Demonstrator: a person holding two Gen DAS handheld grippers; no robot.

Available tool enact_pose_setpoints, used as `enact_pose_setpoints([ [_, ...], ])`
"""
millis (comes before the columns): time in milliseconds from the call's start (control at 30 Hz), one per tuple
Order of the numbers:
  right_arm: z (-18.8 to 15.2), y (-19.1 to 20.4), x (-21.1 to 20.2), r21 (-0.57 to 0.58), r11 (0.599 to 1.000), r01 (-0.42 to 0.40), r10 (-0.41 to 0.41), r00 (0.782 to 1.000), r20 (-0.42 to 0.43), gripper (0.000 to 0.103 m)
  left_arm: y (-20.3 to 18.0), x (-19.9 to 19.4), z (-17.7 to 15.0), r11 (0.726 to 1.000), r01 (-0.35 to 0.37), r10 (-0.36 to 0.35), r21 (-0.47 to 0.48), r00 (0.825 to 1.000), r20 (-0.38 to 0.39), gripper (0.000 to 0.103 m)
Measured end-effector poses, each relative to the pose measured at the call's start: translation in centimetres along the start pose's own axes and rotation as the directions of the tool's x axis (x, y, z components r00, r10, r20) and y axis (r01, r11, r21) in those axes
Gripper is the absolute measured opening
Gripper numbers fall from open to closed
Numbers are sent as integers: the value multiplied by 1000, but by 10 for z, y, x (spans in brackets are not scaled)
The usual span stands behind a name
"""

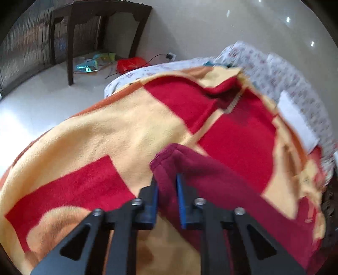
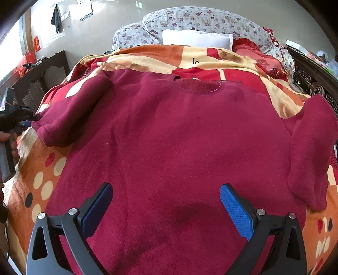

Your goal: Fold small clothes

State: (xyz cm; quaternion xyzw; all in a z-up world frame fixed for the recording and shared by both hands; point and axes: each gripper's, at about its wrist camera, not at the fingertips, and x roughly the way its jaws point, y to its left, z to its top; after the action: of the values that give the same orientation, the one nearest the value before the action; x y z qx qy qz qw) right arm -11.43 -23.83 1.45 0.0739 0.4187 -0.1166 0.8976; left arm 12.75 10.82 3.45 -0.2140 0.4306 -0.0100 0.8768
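Note:
A maroon fleece sweater (image 2: 169, 137) lies spread flat on a red, yellow and orange blanket (image 2: 147, 54), neckline toward the pillows. Its left sleeve (image 2: 69, 118) is folded back on itself, its right sleeve (image 2: 310, 148) hangs down at the right. In the left wrist view my left gripper (image 1: 166, 186) is shut on the cuff of the left sleeve (image 1: 169, 160), blue pads pinching the cloth. That gripper (image 2: 31, 118) also shows at the left edge of the right wrist view, held by a hand. My right gripper (image 2: 165, 194) hovers open over the sweater's lower body, nothing between its pads.
A white pillow (image 2: 194, 39) and a floral quilt (image 2: 200, 20) lie at the head of the bed. A dark wooden table (image 1: 99, 25) stands against the wall, with bags (image 1: 128, 63) on the pale floor beside it. A dark carved bed frame (image 2: 312, 84) runs along the right.

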Motion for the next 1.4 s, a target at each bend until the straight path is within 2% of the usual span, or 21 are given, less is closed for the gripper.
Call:
enact_pose_setpoints([
  [100,0,-4,-5,20,1000,-4,4,1000,11,103,-8,-32,1,995,96,-96,0,994,52,11],
  [200,0,-10,-11,42,999,-9,8,1000,23,103,-35,-72,-3,981,184,-189,67,978,86,10],
  [333,1,-21,-24,79,997,-24,21,999,45,103,-85,-127,-28,935,293,-316,197,944,97,10],
  [400,3,-31,-34,99,995,-25,18,998,66,103,-107,-149,-46,901,350,-379,256,922,74,10],
  [500,5,-51,-50,150,988,-34,20,995,98,103,-144,-176,-84,832,428,-462,352,887,12,10],
  [633,6,-86,-67,240,969,-58,27,991,129,103,-190,-194,-156,712,527,-539,464,834,-121,10],
  [733,3,-107,-76,298,952,-71,29,989,144,103,-214,-191,-213,636,574,-541,516,808,-232,10],
  [767,1,-113,-79,315,946,-77,31,989,148,103,-221,-186,-232,613,579,-531,537,806,-263,10],
  [867,-6,-130,-82,354,931,-85,38,990,139,103,-235,-165,-280,568,600,-498,563,795,-345,10],
  [900,-9,-134,-82,362,928,-83,36,990,136,103,-237,-155,-291,564,598,-484,570,798,-359,10],
  [967,-15,-142,-82,380,922,-79,33,991,126,103,-240,-139,-308,561,570,-439,600,819,-369,10],
  [1033,-20,-147,-83,385,919,-90,45,991,124,103,-236,-132,-315,563,570,-403,599,822,-403,14],
  [1067,-21,-149,-83,382,919,-96,53,991,121,103,-232,-130,-312,566,578,-398,588,816,-419,20],
  [1100,-23,-149,-82,378,921,-97,57,991,118,103,-227,-133,-310,566,584,-398,581,811,-428,32],
  [1133,-25,-149,-82,371,923,-101,63,992,113,103,-219,-138,-303,565,581,-405,586,814,-416,38],
  [1167,-26,-148,-81,359,927,-109,74,991,110,103,-212,-142,-296,566,566,-412,599,824,-390,52],
  [1200,-27,-147,-80,349,930,-113,80,991,106,103,-203,-149,-287,572,538,-415,620,841,-348,61],
  [1267,-30,-144,-75,337,934,-120,93,991,96,103,-185,-160,-265,593,454,-405,665,882,-241,66],
  [1333,-32,-142,-70,333,933,-135,113,990,83,103,-172,-159,-248,612,396,-379,685,907,-186,67],
  [1367,-33,-141,-67,331,933,-139,121,990,75,103,-166,-155,-240,627,370,-360,686,918,-166,67],
  [1400,-35,-140,-65,330,934,-138,122,990,70,103,-159,-148,-230,659,337,-326,673,934,-149,67],
])
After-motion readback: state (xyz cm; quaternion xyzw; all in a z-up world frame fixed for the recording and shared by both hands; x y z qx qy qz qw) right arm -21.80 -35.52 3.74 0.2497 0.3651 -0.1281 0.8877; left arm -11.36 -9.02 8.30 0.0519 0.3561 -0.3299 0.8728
